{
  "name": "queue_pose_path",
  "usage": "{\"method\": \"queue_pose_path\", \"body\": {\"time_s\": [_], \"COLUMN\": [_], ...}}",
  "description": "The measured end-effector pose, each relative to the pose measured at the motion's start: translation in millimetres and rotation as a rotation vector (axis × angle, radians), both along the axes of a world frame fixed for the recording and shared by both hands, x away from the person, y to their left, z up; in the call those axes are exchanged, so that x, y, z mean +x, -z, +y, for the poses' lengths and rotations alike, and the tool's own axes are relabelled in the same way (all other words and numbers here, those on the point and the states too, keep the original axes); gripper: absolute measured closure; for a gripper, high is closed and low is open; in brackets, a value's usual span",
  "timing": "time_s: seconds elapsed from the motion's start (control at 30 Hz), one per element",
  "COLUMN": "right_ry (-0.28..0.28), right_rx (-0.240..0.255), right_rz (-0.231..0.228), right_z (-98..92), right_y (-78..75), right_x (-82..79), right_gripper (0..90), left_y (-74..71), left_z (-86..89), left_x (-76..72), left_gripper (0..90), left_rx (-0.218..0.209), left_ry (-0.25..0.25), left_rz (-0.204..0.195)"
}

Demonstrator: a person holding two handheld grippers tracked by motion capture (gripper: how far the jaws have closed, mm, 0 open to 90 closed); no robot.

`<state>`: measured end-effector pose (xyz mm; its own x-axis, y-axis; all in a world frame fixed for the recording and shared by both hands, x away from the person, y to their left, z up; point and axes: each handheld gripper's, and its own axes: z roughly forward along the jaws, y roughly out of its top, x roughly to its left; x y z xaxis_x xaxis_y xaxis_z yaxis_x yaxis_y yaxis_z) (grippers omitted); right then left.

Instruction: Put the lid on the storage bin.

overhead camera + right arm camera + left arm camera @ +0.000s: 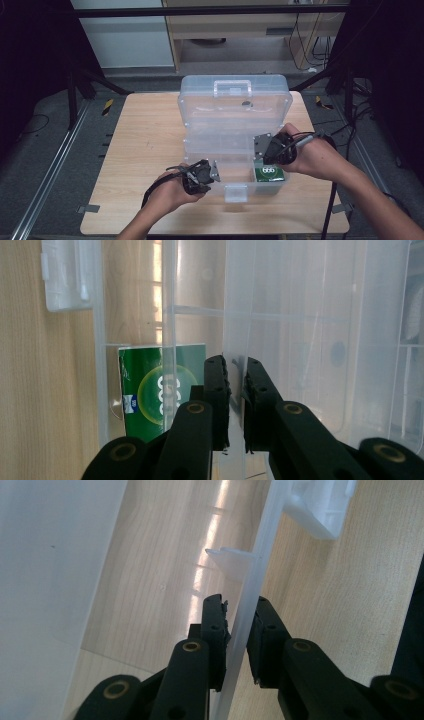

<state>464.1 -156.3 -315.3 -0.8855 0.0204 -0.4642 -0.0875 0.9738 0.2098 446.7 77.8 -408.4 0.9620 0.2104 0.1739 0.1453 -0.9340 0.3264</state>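
My left gripper (237, 630) pinches the box (235, 107) front wall at 7 o'clock; my right gripper (236, 390) clamps the inner tray (280, 330). Uneven pulling may tip the box.

White digits "666" stand inside a pale ring on the green pack (270, 173) lying in the clear box (235, 107); the right gripper view shows the same digits (165, 390) (partly hidden, turned sideways).

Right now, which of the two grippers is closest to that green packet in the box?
The right gripper, gripping a clear inner wall beside the green packet. The left gripper clamps the box front wall.
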Motion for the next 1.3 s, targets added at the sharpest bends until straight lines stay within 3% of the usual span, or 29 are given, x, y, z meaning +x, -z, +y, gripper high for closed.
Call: {"method": "queue_pose_path", "body": {"time_s": [0.07, 0.27, 0.4, 0.5, 0.53, 0.6, 0.7, 0.83, 0.87, 0.93, 1.1, 1.3], "right_ry": [0.0, -0.002, -0.005, -0.009, -0.01, -0.01, -0.008, -0.009, -0.009, -0.005, -0.003, -0.005], "right_rx": [0.001, 0.008, 0.014, 0.012, 0.011, 0.012, 0.018, 0.018, 0.018, 0.016, 0.016, 0.02], "right_rz": [0.001, -0.004, 0.002, 0.011, 0.011, 0.01, 0.008, 0.007, 0.007, 0.005, 0.001, 0.002], "right_z": [0.0, -2.2, -2.5, -2.7, -2.9, -3.1, -4.3, -4.0, -4.0, -4.0, -4.1, -4.1], "right_y": [0.0, 0.1, 1.2, 2.0, 2.2, 2.1, 2.1, 2.5, 2.5, 2.4, 3.0, 3.7], "right_x": [0.2, 0.0, -0.7, -1.4, -1.7, -1.7, -1.6, -1.9, -1.9, -2.3, -3.2, -3.5], "right_gripper": [82.6, 82.3, 82.5, 82.8, 82.7, 82.6, 82.4, 82.3, 82.3, 82.2, 82.1, 81.8], "left_y": [-0.2, -9.0, -12.0, -14.4, -15.6, -21.0, -30.8, -56.2, -56.2, -77.2, -96.5, -107.5], "left_z": [-0.2, 4.5, 7.7, 10.7, 12.1, 15.3, 20.1, 28.9, 28.9, 36.3, 57.5, 83.7], "left_x": [-1.0, -5.4, -8.7, -11.5, -13.7, -15.6, -23.7, -34.3, -34.3, -37.8, -21.3, 5.5], "left_gripper": [78.3, 64.9, 62.3, 57.5, 56.8, 52.3, 50.1, 48.3, 48.8, 49.3, 50.8, 59.1], "left_rx": [0.002, -0.073, -0.078, -0.101, -0.116, -0.137, -0.177, -0.278, -0.278, -0.319, -0.356, -0.441], "left_ry": [-0.001, -0.033, -0.026, -0.04, -0.055, -0.041, -0.035, -0.023, -0.023, -0.035, -0.109, -0.223], "left_rz": [-0.011, -0.058, -0.066, -0.085, -0.074, -0.083, -0.085, -0.06, -0.06, -0.09, -0.111, -0.081]}}
